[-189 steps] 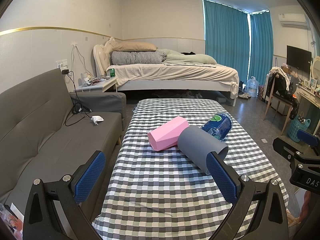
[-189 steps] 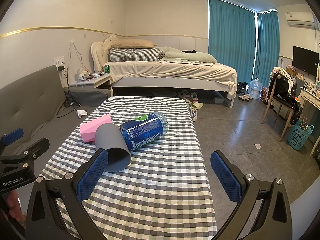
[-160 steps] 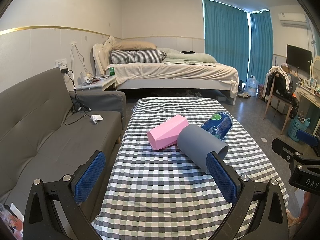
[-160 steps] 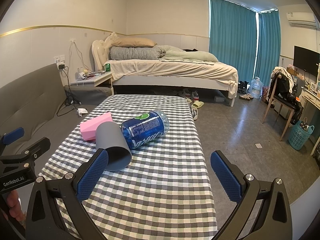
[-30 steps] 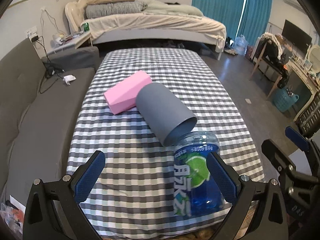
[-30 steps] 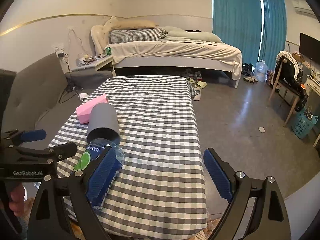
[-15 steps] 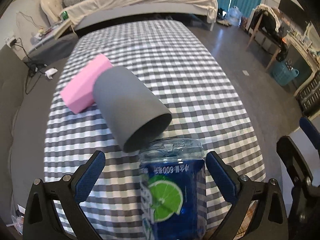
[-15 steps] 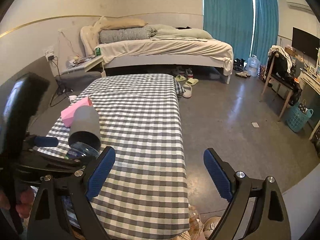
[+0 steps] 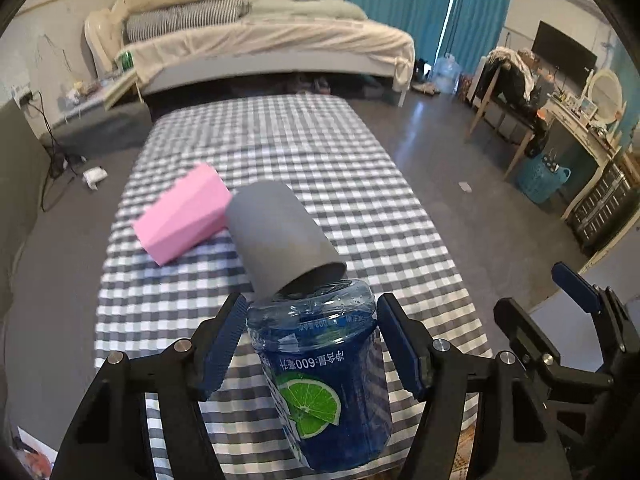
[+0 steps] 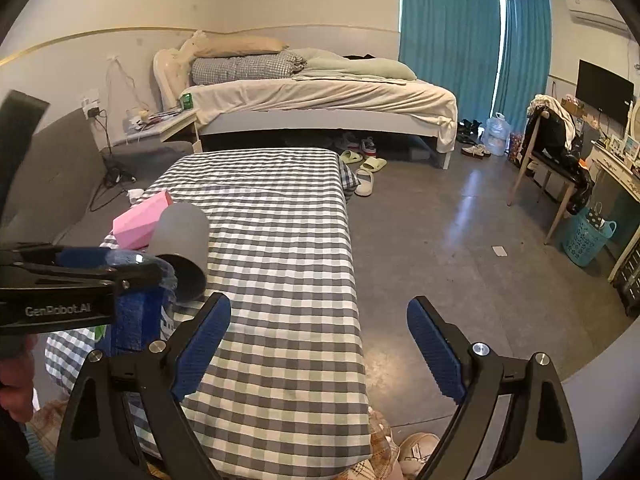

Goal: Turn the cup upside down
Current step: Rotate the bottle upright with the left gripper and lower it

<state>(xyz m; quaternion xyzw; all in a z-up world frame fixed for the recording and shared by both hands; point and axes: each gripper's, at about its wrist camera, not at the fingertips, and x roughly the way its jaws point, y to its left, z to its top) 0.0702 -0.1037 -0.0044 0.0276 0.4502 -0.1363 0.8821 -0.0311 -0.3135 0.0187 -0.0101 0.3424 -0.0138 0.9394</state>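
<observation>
A blue clear plastic cup (image 9: 320, 376) with a lime label sits between the fingers of my left gripper (image 9: 311, 320), which is shut on it; its label text reads upside down. Just beyond it a grey cup (image 9: 280, 236) lies on its side on the checked table (image 9: 280, 140), its open mouth toward the blue cup. In the right wrist view, the left gripper (image 10: 80, 280) holds the blue cup (image 10: 168, 280) at the table's near left, beside the grey cup (image 10: 182, 240). My right gripper (image 10: 319, 308) stands open and empty over the table's near right edge.
A pink box (image 9: 182, 216) lies against the grey cup's far left side. A grey sofa (image 10: 52, 184) runs along the left, and a bed (image 10: 320, 100) stands behind the table. To the right of the table is bare floor (image 10: 460, 240), with a chair (image 10: 552, 152) and a blue basket (image 10: 588, 240) beyond.
My left gripper's fingers have come together on the blue cup, and its view has tilted up toward the bed. The right gripper has stayed open and shifted slightly.
</observation>
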